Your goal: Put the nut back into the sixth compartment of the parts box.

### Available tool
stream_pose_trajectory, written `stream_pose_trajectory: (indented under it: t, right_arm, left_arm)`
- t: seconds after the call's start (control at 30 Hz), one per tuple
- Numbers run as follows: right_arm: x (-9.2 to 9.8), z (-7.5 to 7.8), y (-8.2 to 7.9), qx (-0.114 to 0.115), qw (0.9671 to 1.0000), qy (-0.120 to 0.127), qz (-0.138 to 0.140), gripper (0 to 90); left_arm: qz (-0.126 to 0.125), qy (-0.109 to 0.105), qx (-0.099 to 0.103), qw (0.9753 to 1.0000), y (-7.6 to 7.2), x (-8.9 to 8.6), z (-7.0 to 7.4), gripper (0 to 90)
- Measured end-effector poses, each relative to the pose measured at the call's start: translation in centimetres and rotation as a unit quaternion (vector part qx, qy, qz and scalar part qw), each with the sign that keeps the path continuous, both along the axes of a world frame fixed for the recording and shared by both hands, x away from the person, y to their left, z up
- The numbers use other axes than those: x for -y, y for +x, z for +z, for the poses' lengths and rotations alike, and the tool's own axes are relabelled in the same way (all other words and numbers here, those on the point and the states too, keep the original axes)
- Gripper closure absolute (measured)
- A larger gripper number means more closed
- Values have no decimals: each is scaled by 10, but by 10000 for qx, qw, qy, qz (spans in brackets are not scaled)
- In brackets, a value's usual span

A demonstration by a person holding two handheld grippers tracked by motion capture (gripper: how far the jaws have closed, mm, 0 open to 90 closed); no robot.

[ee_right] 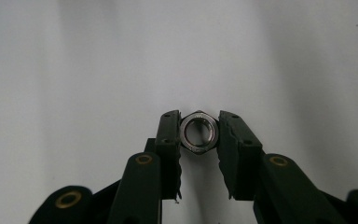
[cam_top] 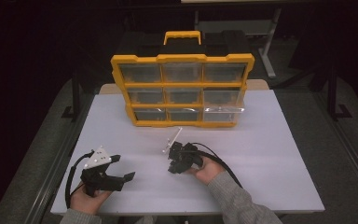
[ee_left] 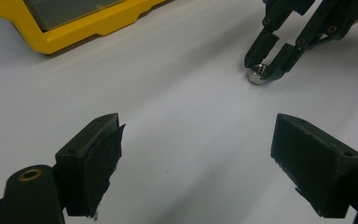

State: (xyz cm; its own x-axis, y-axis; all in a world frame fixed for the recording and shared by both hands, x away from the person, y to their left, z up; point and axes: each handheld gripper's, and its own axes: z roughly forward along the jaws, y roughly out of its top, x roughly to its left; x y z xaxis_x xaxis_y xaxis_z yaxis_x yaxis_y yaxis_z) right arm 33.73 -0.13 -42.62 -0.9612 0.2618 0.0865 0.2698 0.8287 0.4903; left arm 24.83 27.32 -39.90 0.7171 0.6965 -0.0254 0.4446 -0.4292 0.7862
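Right gripper (ee_right: pixel 199 135) clamps steel hex nut (ee_right: pixel 199 132) by opposite flats, mid-desk; small, hard, slippery; left gripper (ee_left: pixel 196 158) spread, empty

A white desk (cam_top: pixel 270 154) is seen at the centre of a dark room, its pale top lit evenly from above. Grey carpeted floor (cam_top: pixel 349 144) is shown on both sides of it. Black metal frame legs (cam_top: pixel 76 93) are seen standing at the desk's far corners. Behind, a second table with a light grey leg (cam_top: pixel 268 44) is made out in the shadows.
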Motion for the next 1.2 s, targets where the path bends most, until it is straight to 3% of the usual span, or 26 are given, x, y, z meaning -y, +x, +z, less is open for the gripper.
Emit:
stream_pose_trajectory:
  t: [0.2, 0.9, 1.2]
  right_arm:
    - [10, 14, -2, -198, 9997, 151, -25, 692]
    - [56, 91, 6, -127, 9979, 592, -247, 692]
    - [69, 120, 15, 23, 9976, 582, -375, 693]
  left_arm:
    - [-9, 21, -3, 10000, 0, 0, 0, 160]
    - [-24, 21, 29, 10000, 1, 0, 0, 160]
    - [-25, 27, 44, 10000, 1, 0, 0, 160]
